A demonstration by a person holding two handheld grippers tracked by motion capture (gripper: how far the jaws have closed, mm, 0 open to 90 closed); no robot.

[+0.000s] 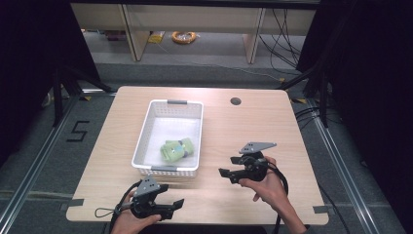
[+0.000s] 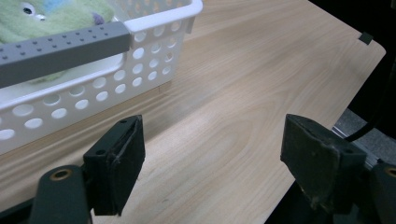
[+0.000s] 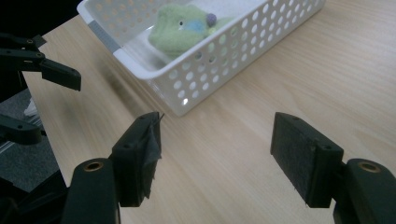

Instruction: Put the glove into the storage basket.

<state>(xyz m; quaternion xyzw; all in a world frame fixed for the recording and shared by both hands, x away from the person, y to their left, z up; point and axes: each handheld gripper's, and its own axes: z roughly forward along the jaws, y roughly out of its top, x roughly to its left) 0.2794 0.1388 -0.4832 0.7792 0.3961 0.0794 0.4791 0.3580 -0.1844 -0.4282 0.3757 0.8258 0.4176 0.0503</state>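
Both my jaws stand open, empty. Green toy (image 1: 176, 149) lies inside basket (image 1: 146, 129), long axis crosswise; right gripper (image 1: 230, 172) beside basket, left gripper (image 1: 176, 204) below it.

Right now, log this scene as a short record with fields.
surface: wooden table
container: white perforated basket, grey handles, left of centre
contents: green plush toy lying inside the basket
left gripper: near front edge, before the basket, fingers apart, nothing between them
right gripper: right of the basket, fingers apart, nothing between them
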